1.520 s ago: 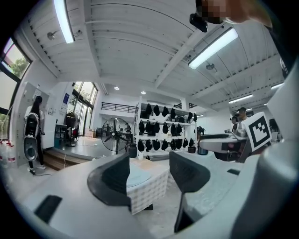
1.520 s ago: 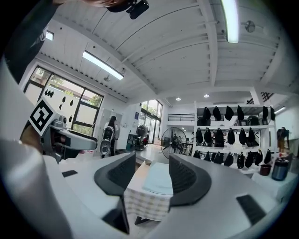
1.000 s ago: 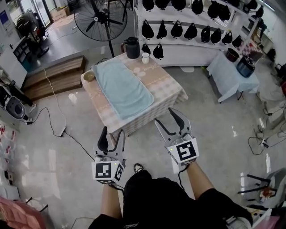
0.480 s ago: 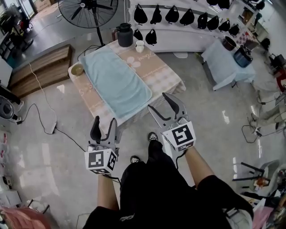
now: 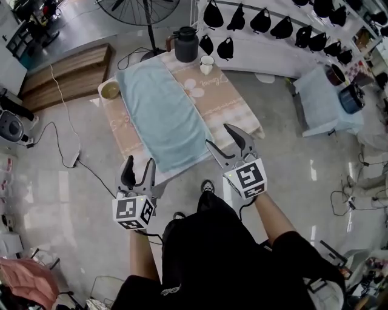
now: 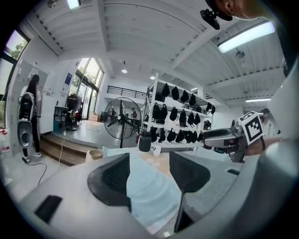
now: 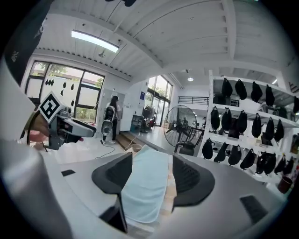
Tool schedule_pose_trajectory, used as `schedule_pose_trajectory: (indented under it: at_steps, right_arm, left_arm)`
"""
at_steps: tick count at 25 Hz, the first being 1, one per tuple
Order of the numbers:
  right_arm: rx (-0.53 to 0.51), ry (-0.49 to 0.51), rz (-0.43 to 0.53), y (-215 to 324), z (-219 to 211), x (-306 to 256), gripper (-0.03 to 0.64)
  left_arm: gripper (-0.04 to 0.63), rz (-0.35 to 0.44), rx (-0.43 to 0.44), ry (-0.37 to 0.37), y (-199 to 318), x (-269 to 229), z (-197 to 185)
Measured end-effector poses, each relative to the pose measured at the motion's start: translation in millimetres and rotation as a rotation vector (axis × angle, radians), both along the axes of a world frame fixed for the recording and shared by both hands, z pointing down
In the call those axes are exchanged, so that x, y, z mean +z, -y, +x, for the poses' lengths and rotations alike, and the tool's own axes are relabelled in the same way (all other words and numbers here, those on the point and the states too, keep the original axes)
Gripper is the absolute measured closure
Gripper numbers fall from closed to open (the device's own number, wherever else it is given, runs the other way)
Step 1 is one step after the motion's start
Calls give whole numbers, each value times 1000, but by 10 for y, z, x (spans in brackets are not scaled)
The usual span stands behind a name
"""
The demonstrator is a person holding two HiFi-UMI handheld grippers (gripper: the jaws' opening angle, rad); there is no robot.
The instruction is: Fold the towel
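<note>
A light blue towel (image 5: 160,112) lies spread flat along the left half of a small table with a beige checked cloth (image 5: 227,106); its near end reaches the table's front edge. My left gripper (image 5: 138,171) is open and empty, just short of the near left corner. My right gripper (image 5: 219,137) is wide open at the front edge, right of the towel; its jaws have just been opening and hold nothing. The left gripper view looks between the jaws (image 6: 152,177) at the towel (image 6: 149,189). So does the right gripper view, with its jaws (image 7: 152,179) framing the towel (image 7: 145,186).
On the table's far end stand a black jug (image 5: 186,43), a white cup (image 5: 207,63) and a small bowl (image 5: 110,90). Behind are a floor fan (image 5: 142,9), a rack of black bags (image 5: 273,24) and wooden steps (image 5: 66,75). Another covered table (image 5: 324,100) stands right. A cable (image 5: 66,139) crosses the floor.
The person has walked up to the table, which now lies closer. Both grippers have moved forward and down toward its front edge.
</note>
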State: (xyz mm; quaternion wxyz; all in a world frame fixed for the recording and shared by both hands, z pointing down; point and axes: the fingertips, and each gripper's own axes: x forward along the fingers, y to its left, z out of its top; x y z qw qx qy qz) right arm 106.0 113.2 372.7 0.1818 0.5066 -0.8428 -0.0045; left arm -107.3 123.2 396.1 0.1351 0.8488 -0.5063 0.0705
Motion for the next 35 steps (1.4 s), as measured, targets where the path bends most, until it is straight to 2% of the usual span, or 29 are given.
schedule_pose_trajectory:
  at_steps: [3, 9, 16, 19, 22, 26, 29, 35]
  right_arm:
    - [-58, -5, -49, 276, 171, 226, 370]
    - [-183, 7, -186, 534, 334, 885, 370]
    - [-225, 13, -346, 658, 401, 1737, 370]
    - [-215, 32, -420, 698, 431, 2033, 370]
    - [-220, 1, -485, 703, 466, 2335, 370]
    - [-241, -20, -574, 666, 479, 2623, 370]
    - [-238, -17, -621, 642, 473, 2753, 370]
    - [-211, 12, -695, 691, 485, 2954, 370]
  left_arm:
    - [348, -46, -47, 31, 166, 211, 124]
    - [348, -238, -185, 56, 156, 974, 188]
    - [348, -418, -283, 116, 98, 1821, 161]
    - [348, -493, -276, 101, 105, 2094, 221]
    - [348, -547, -273, 96, 105, 2324, 251]
    - [348, -586, -261, 92, 136, 2510, 282]
    - [348, -624, -229, 116, 140, 2631, 312]
    - [348, -663, -285, 106, 198, 2790, 212]
